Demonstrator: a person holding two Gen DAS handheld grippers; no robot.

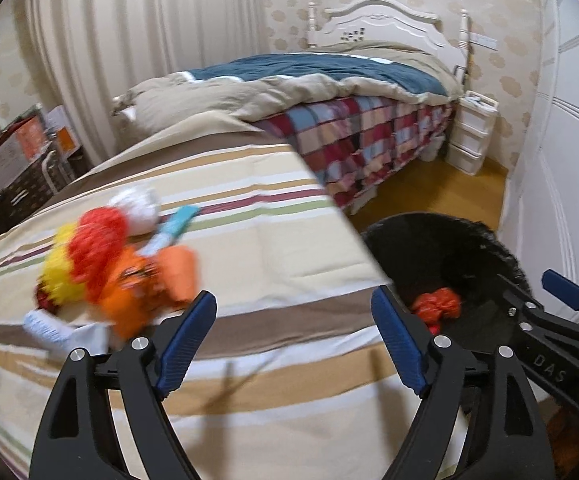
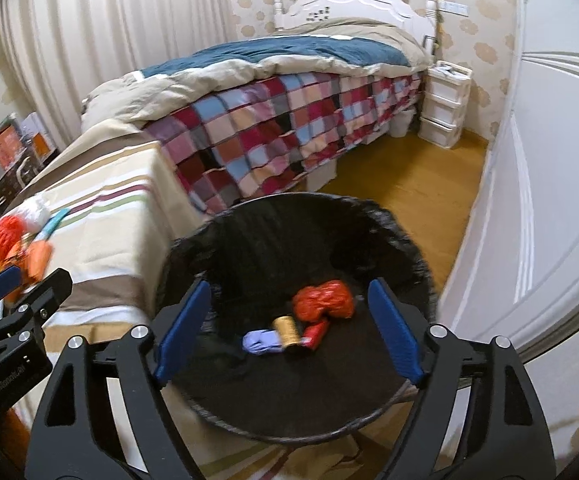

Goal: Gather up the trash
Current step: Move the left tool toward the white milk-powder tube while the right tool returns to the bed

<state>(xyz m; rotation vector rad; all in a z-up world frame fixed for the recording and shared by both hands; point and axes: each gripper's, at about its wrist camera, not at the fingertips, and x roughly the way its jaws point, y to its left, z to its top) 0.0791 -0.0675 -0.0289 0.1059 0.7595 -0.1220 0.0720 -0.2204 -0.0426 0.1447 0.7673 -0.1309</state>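
Note:
A pile of trash (image 1: pixel 117 264) lies on the striped cloth (image 1: pixel 273 248): red, yellow and orange wrappers, a white crumpled wad (image 1: pixel 137 206) and a light blue piece (image 1: pixel 177 222). My left gripper (image 1: pixel 293 340) is open and empty, just right of and nearer than the pile. A black-lined bin (image 2: pixel 305 364) stands right of the striped surface. It holds a red bag (image 2: pixel 323 300), a gold roll (image 2: pixel 287 330), a small red item and a purple wad (image 2: pixel 261 342). My right gripper (image 2: pixel 289 336) is open and empty above the bin.
A bed (image 2: pixel 281 136) with a patchwork cover and blue quilt stands behind. A white drawer unit (image 2: pixel 445 104) is beside the headboard. A white wardrobe (image 2: pixel 549 200) runs along the right. Boxes and a dark crate (image 1: pixel 17 160) sit at the left by the curtain.

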